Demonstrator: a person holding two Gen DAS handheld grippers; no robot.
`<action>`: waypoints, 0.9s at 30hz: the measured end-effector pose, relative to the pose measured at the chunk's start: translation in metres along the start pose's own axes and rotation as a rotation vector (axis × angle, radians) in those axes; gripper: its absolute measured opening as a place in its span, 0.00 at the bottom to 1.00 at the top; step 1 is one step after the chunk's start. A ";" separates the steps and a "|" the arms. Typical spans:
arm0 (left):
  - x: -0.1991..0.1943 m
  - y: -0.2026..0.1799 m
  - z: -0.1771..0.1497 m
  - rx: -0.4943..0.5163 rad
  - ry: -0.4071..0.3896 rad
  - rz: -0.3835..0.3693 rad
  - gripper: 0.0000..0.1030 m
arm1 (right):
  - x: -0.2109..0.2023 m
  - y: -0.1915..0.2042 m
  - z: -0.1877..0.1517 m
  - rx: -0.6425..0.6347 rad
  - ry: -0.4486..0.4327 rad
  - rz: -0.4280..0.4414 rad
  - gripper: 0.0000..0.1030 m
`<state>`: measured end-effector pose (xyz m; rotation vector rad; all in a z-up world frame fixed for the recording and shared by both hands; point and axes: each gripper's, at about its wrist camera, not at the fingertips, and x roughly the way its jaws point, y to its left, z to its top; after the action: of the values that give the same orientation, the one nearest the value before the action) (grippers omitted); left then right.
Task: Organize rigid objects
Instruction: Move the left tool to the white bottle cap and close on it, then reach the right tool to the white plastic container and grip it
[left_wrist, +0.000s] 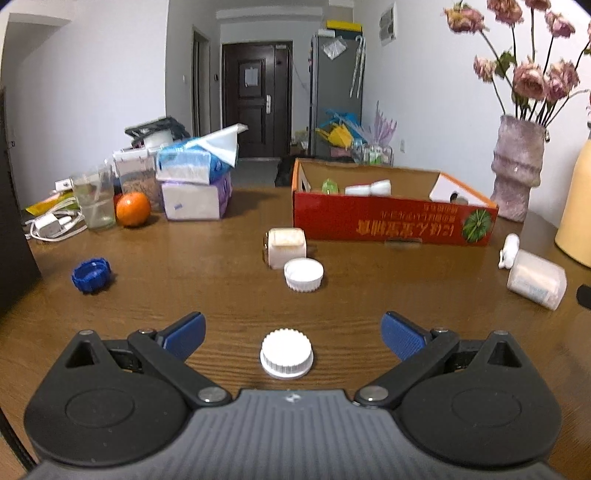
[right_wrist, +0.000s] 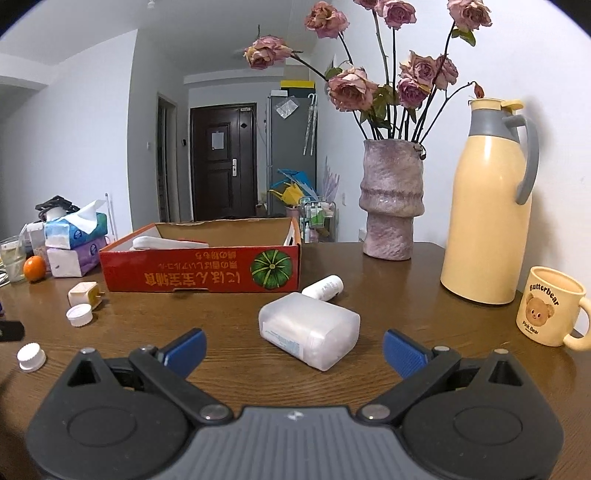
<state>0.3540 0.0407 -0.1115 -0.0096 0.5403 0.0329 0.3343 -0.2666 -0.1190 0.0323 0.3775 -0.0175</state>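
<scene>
My left gripper (left_wrist: 293, 334) is open over the wooden table, and a white ribbed cap (left_wrist: 287, 354) sits between its blue pads, touching neither. Farther ahead lie a second white cap (left_wrist: 303, 273), hollow side up, a cream plug adapter (left_wrist: 286, 246) and a blue cap (left_wrist: 91, 275) to the left. The red cardboard box (left_wrist: 391, 221) stands behind them with a few white items inside. My right gripper (right_wrist: 294, 349) is open too, with a translucent plastic container (right_wrist: 309, 329) lying on its side just ahead of it. A small white bottle (right_wrist: 323, 287) lies behind that container.
Tissue packs (left_wrist: 195, 184), an orange (left_wrist: 133, 209), a glass (left_wrist: 93, 201) and a charger with cable (left_wrist: 51, 225) crowd the back left. A vase of dried roses (right_wrist: 391, 199), a yellow thermos jug (right_wrist: 487, 206) and a bear mug (right_wrist: 550, 306) stand at the right.
</scene>
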 end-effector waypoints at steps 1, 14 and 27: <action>0.004 0.000 -0.001 0.002 0.016 0.002 1.00 | 0.000 0.000 0.000 0.001 0.001 0.000 0.99; 0.035 0.010 -0.007 -0.041 0.141 -0.039 0.42 | 0.004 0.000 -0.001 0.006 0.015 -0.006 0.99; 0.026 0.003 -0.007 -0.001 0.098 -0.055 0.34 | 0.012 -0.002 -0.003 0.007 0.036 -0.019 0.99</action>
<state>0.3726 0.0438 -0.1303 -0.0273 0.6377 -0.0213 0.3438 -0.2682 -0.1265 0.0365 0.4135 -0.0367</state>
